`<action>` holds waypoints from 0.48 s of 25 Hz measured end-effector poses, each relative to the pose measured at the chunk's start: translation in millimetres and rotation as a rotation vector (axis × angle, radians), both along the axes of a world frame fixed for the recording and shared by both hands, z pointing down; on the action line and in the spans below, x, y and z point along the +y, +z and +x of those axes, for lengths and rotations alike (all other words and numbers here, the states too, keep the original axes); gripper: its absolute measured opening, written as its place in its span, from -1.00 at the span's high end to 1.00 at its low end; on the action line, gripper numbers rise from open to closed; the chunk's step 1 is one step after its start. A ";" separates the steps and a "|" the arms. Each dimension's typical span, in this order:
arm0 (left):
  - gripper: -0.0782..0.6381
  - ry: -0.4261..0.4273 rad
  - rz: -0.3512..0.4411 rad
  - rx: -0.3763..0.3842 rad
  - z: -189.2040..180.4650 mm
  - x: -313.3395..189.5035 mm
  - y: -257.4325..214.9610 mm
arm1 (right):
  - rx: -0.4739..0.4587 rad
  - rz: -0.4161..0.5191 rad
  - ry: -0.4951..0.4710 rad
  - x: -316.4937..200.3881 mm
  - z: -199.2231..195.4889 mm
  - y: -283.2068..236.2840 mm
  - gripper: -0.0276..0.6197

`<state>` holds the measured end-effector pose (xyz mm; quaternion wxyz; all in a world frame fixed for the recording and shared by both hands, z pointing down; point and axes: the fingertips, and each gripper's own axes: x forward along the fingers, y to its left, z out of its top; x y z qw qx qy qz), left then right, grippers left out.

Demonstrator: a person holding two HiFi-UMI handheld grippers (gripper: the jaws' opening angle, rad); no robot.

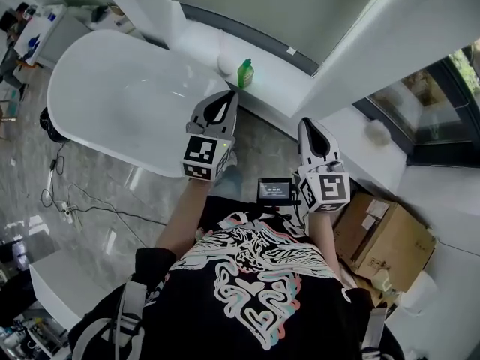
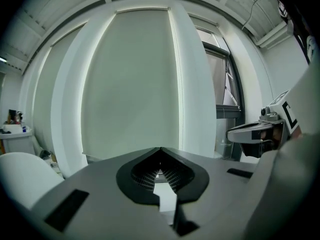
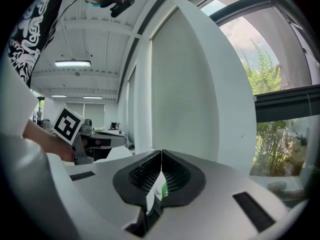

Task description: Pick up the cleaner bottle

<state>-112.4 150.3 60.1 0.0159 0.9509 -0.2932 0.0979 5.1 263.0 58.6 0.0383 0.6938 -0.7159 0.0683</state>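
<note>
cleaner bottle: small green plastic cleaner bottle [image 1: 245,73], upright on the white ledge [image 1: 276,90] below the window wall, just past the far end of the tub. Neither gripper touches it.
beside it: white rounded object [image 1: 227,62] on the same ledge, just left of the bottle; I cannot tell what it is.
left gripper [image 1: 229,97]: grey jaws together, tips meeting, nothing between them. Held over the tub's rim and pointing toward the bottle, near it but apart.
right gripper [image 1: 309,126]: jaws together, nothing clamped. Points at the ledge to the right of the bottle. In the right gripper view a green-and-white sliver shows through the gap below the tips. This is possibly the bottle beyond, but it is too small to be sure.
bathtub: white oval freestanding bathtub [image 1: 112,88], at the left of the head view.
floor: grey glossy stone floor [image 1: 97,208] with dark cables lying on it.
cardboard box: brown cardboard box [image 1: 390,238] at lower right, against the wall.
person: black T-shirt with a white print [image 1: 255,276]; small dark screen [image 1: 274,190] at the chest, between the two grippers.
</note>
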 end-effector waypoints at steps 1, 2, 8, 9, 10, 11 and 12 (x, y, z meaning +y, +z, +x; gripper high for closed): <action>0.73 0.005 -0.003 -0.004 2.3 -12.0 1.3 | -0.001 -0.004 0.007 -11.7 2.4 0.6 0.82; 0.73 0.011 -0.007 -0.005 4.6 -24.2 2.1 | 0.002 -0.006 0.015 -23.7 5.0 0.4 0.82; 0.73 0.035 -0.031 -0.005 9.9 -87.9 1.9 | 0.017 -0.011 0.048 -88.3 11.3 -8.4 0.83; 0.73 0.037 -0.033 -0.002 10.4 -98.3 1.8 | 0.021 -0.010 0.051 -98.9 11.5 -9.4 0.83; 0.73 0.040 -0.033 0.002 11.3 -108.4 1.7 | 0.026 -0.008 0.053 -109.1 12.2 -10.0 0.82; 0.73 0.045 -0.032 0.005 12.3 -117.7 1.6 | 0.030 -0.006 0.057 -118.8 13.1 -9.8 0.83; 0.73 0.052 -0.031 0.006 12.8 -125.9 1.6 | 0.031 -0.005 0.063 -127.5 13.5 -8.4 0.83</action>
